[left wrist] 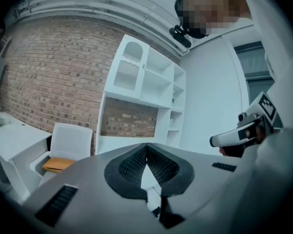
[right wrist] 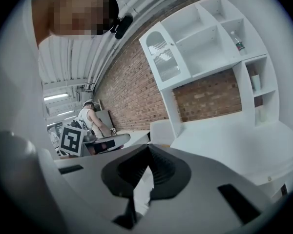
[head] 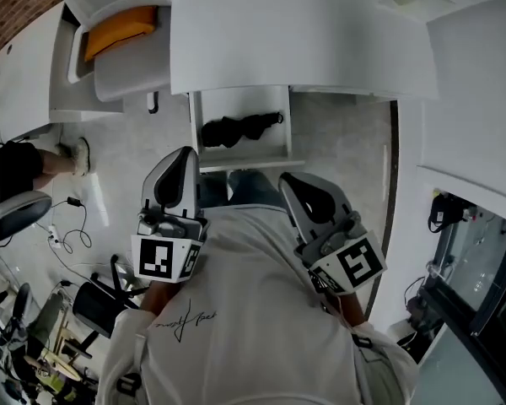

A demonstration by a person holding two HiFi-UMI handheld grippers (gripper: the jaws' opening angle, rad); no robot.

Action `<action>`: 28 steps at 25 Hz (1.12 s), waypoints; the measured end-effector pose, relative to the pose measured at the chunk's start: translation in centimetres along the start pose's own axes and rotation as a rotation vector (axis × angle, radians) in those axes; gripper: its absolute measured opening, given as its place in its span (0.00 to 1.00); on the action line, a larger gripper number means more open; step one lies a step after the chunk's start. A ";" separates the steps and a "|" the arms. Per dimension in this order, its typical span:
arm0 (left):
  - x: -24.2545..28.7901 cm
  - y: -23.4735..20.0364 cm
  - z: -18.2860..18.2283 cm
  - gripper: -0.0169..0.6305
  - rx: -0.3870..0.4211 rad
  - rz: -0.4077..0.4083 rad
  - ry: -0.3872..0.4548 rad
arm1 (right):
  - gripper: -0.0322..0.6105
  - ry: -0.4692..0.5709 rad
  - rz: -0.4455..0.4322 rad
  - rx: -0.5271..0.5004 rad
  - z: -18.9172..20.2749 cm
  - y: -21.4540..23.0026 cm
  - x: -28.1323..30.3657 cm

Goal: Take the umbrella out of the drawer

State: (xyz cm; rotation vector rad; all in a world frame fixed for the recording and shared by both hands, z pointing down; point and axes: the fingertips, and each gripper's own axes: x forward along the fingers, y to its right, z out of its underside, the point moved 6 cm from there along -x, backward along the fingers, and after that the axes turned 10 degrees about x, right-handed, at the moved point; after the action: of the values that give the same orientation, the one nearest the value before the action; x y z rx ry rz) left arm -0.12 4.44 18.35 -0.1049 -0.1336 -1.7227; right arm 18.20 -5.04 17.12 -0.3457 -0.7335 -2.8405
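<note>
A black folded umbrella [head: 240, 129] lies in an open white drawer [head: 251, 165] under the desk, seen in the head view. My left gripper [head: 187, 153] is held close to my chest, its tip just left of the drawer's near corner. My right gripper [head: 286, 179] is just below the drawer's front edge, right of its middle. Both are apart from the umbrella. In the left gripper view the jaws of the left gripper [left wrist: 147, 146] meet at the tip with nothing between them. The right gripper [right wrist: 147, 147] looks the same in its own view, shut and empty. Neither gripper view shows the umbrella.
The white desk top [head: 304, 32] overhangs the drawer. A white chair with an orange cushion [head: 118, 28] stands at the far left. Cables [head: 72, 226] and dark chairs [head: 17, 213] crowd the floor at left. A white shelf unit [left wrist: 146, 87] stands against the brick wall.
</note>
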 end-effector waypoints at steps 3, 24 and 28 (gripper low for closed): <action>-0.4 0.2 0.7 0.05 -0.029 -0.010 -0.013 | 0.09 -0.025 -0.022 0.035 -0.3 -0.3 1.2; -1.0 0.9 4.7 0.05 -0.159 -0.053 -0.061 | 0.09 -0.329 -0.124 -0.193 3.2 1.1 7.2; -1.3 0.7 5.1 0.05 -0.171 -0.037 -0.044 | 0.09 -0.344 -0.127 -0.223 4.2 1.6 8.1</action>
State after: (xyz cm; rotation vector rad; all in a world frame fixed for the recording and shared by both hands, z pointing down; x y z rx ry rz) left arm 0.78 6.40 23.24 -0.2681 -0.0205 -1.7676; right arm 11.62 -5.37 23.58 -0.8687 -0.5064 -3.0268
